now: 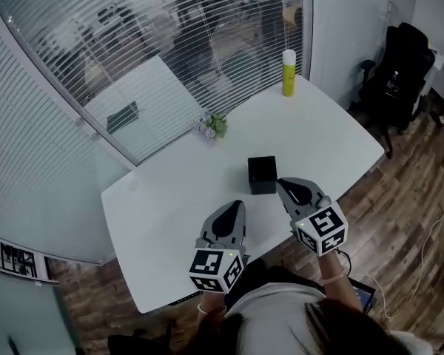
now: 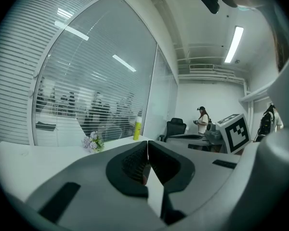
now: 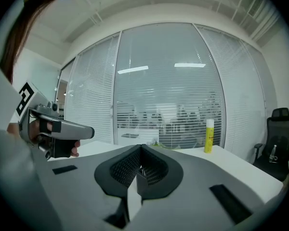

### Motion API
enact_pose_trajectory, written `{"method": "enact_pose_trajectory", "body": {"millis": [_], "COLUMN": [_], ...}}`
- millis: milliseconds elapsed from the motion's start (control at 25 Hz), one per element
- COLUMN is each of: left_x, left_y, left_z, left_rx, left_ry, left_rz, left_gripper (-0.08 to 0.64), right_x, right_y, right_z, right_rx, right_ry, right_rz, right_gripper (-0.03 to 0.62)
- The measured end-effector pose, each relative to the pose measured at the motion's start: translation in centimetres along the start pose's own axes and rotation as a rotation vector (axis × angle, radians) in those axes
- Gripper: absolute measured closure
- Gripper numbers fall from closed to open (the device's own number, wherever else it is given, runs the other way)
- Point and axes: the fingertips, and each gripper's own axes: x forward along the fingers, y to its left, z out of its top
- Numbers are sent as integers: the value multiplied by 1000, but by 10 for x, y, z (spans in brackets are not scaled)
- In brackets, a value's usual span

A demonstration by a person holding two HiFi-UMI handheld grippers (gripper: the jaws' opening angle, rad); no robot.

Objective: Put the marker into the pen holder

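Both our left gripper (image 1: 235, 207) and right gripper (image 1: 287, 186) are pressed shut on nothing near the black pen holder (image 1: 262, 174) on the white table (image 1: 170, 191), and we see no marker, so we might grab the wrong thing.

- The left gripper (image 2: 148, 145) fills the lower half of the view; its grey jaws are pressed together at the tips, with nothing between them.
- Beyond the jaws lies a white table (image 2: 33, 160).
- A small bunch of flowers (image 2: 93, 142) stands on the table near the glass wall (image 2: 101, 81), whose blinds are lowered.
- A yellow bottle (image 2: 137, 128) stands upright farther along the table, by the glass.
- A black office chair (image 2: 176, 127) stands past the table's far end.
- A person (image 2: 202, 120) stands in the background.
- At the right, the right gripper (image 2: 213, 134) shows with its marker cube (image 2: 236, 133).
- A ceiling light (image 2: 232, 44) glows overhead.
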Motion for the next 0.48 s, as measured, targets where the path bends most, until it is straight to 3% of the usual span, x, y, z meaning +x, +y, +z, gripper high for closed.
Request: {"method": "enact_pose_trajectory", "body": {"millis": [480], "left_x": [2], "left_y": [-25], "left_z": [11], "left_rx": [42], "left_ry": [-27], "left_rz": [-9], "left_gripper": [540], "right_x": [-33], "right_y": [-9], "right_z": [20], "right_rx": [0], "right_ry": [-45], "right_rz": [26], "right_gripper": [565]}}
